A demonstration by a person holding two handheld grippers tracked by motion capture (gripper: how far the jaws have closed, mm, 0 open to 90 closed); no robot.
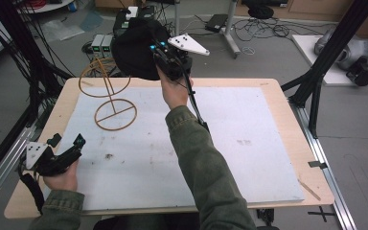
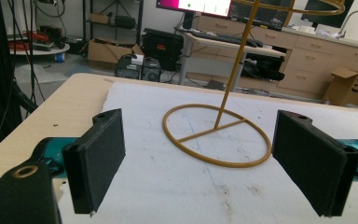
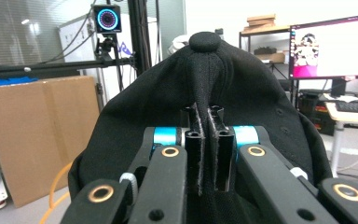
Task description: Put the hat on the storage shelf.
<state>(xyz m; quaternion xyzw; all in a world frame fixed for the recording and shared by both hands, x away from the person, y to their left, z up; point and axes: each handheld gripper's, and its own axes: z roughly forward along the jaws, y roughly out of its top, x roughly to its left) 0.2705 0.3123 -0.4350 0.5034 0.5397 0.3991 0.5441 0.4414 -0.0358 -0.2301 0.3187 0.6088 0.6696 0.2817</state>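
High view: the right gripper (image 1: 165,57) is raised over the far edge of the table (image 1: 278,91), pinching a black cap (image 1: 134,48) that hangs off its tip toward the far left, clear of the tabletop. The cap sits just beside and partly behind the upper ring of the gold wire stand (image 1: 108,93), which is upright on the white mat (image 1: 230,143), its stem vertical between a round base and the ring above. The left gripper (image 1: 69,148) rests low at the near left corner, well apart from the cap, its jaws spread and aimed at the stand.

Left gripper view: the two black jaws stand wide with nothing between them. The stand's round base (image 2: 216,135) lies on the mat ahead, between the jaws in the frame, its stem leaning up to the right.

Right gripper view: the jaws are pressed nearly together on a fold of the cap's fabric (image 3: 205,84). The cap's crown bulges away from the gripper, its top button (image 3: 205,41) at the upper middle, the centre seam running straight up from the jaws.
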